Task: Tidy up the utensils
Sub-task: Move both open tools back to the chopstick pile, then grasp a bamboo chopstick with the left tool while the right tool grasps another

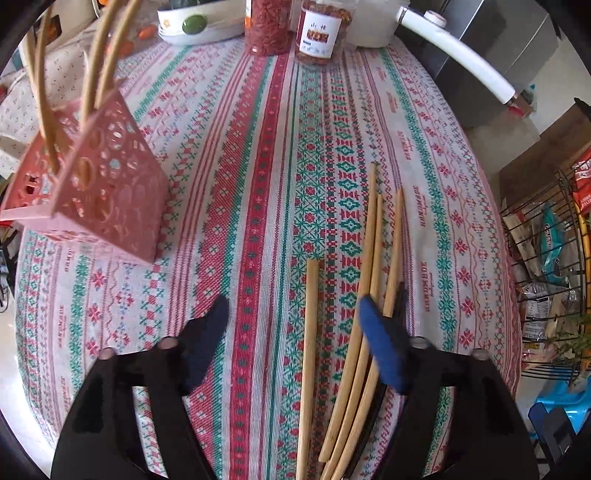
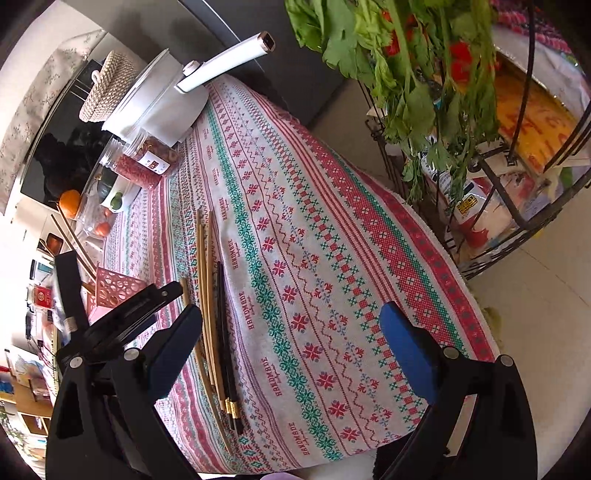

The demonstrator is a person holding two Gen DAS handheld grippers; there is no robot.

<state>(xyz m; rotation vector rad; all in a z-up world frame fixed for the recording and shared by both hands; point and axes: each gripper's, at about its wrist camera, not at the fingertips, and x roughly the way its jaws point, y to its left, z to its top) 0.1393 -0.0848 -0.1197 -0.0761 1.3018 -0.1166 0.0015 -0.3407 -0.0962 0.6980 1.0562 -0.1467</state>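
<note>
A pink perforated utensil holder [image 1: 107,192] stands at the left on the patterned tablecloth [image 1: 258,147], with several bamboo chopsticks [image 1: 99,55] upright in it. Several loose bamboo chopsticks [image 1: 369,258] lie flat on the cloth, with a dark pair beneath them. My left gripper [image 1: 291,317] is open low over the cloth; one chopstick [image 1: 310,350] lies between its fingers and its right finger [image 1: 380,339] rests over the others. My right gripper [image 2: 291,332] is open and empty above the cloth, right of the loose chopsticks [image 2: 210,295]. The holder shows at the left in the right wrist view [image 2: 118,288].
Two jars [image 1: 321,33] with red contents, a white bowl [image 1: 192,22] and a white pot with a long handle [image 1: 454,55] stand at the table's far end. A black wire rack [image 2: 517,184] with packets and leafy greens [image 2: 406,55] stands off the right edge.
</note>
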